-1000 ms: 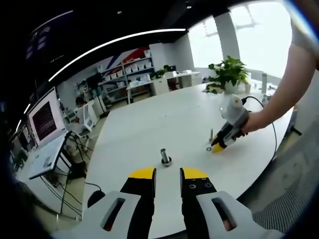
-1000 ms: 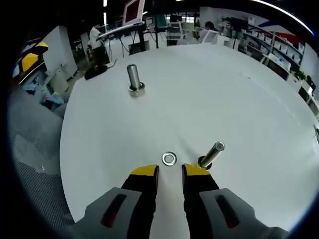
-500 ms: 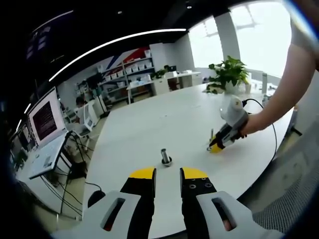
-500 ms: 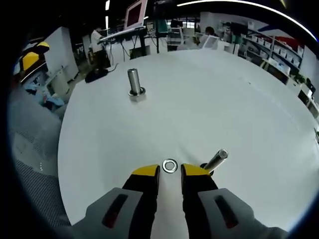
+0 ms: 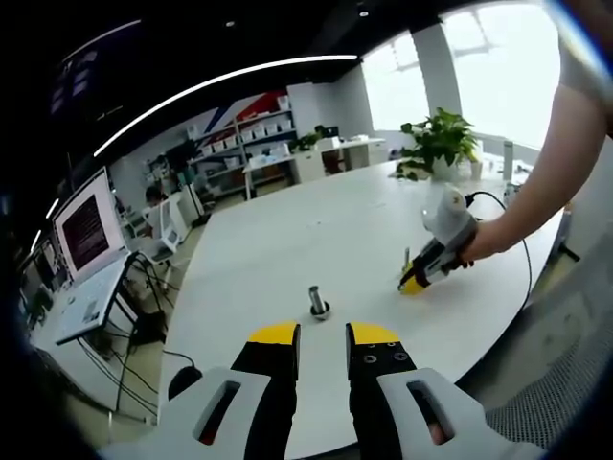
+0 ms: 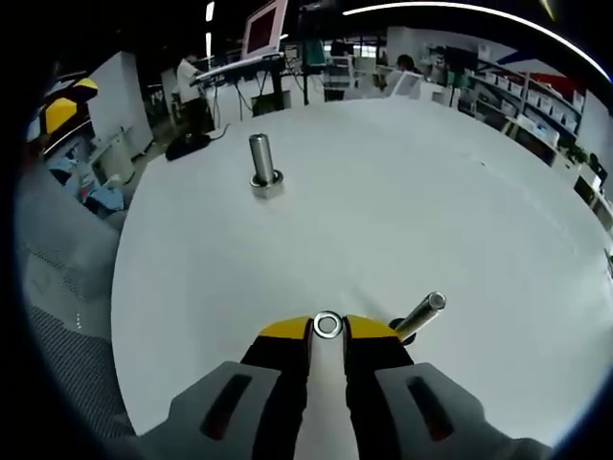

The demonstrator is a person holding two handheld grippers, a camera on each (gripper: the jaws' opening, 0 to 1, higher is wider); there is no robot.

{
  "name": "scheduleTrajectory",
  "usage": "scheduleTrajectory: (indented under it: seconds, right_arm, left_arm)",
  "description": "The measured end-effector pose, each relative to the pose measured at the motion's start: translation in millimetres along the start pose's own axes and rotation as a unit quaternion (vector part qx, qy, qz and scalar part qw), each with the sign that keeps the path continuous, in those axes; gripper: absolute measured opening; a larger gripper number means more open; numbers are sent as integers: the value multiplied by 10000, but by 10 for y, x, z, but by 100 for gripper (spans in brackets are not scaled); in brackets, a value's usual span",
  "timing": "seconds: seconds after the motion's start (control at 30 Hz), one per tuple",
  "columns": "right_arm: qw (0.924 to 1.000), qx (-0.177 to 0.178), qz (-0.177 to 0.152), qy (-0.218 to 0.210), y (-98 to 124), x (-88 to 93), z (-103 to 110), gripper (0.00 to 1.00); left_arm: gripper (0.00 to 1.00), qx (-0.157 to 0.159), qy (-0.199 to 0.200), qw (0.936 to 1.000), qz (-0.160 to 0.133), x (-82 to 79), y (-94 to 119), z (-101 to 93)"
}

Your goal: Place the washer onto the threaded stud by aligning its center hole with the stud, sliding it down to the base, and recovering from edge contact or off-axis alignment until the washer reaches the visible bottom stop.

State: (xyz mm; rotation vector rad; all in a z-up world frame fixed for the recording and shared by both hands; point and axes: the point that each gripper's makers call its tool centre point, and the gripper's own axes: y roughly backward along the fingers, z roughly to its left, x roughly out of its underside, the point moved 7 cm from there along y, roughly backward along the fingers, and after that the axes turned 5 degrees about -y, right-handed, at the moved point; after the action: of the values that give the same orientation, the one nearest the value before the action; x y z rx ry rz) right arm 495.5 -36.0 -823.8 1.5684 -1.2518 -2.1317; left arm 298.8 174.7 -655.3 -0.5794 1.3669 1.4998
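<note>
A broad white round table [image 6: 402, 192] carries two metal studs: one upright [image 6: 261, 165] on its base toward the far side, another [image 6: 420, 313] leaning near the front edge, beside a small washer [image 6: 328, 325].

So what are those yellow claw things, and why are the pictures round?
Those claws are grabbing tools. A person holds one in each hand, and a small camera rides on each tool, looking out along its fingers. That lens bends the picture round. One picture is from the left gripper, the other from the right gripper. In the left gripper view you can see the person's arm holding the right tool over a white table. On the table stand two metal studs: an upright one and one beside the right tool. The right tool's fingers have closed around a little metal ring, a washer. The left tool is open and holds nothing.
</note>
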Motion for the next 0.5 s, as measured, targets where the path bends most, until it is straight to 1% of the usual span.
scheduleTrajectory:
  seconds: [0.17,0.5]
  right_arm:
    - [10000,-1,-2,-67,7,0,2,15]
    - [10000,-56,-19,-8,50,39,-7,16]
  left_arm:
    - [17,5,1,10000,-3,0,-2,1]
    - [17,23,-10,10000,5,-4,-6,-4]
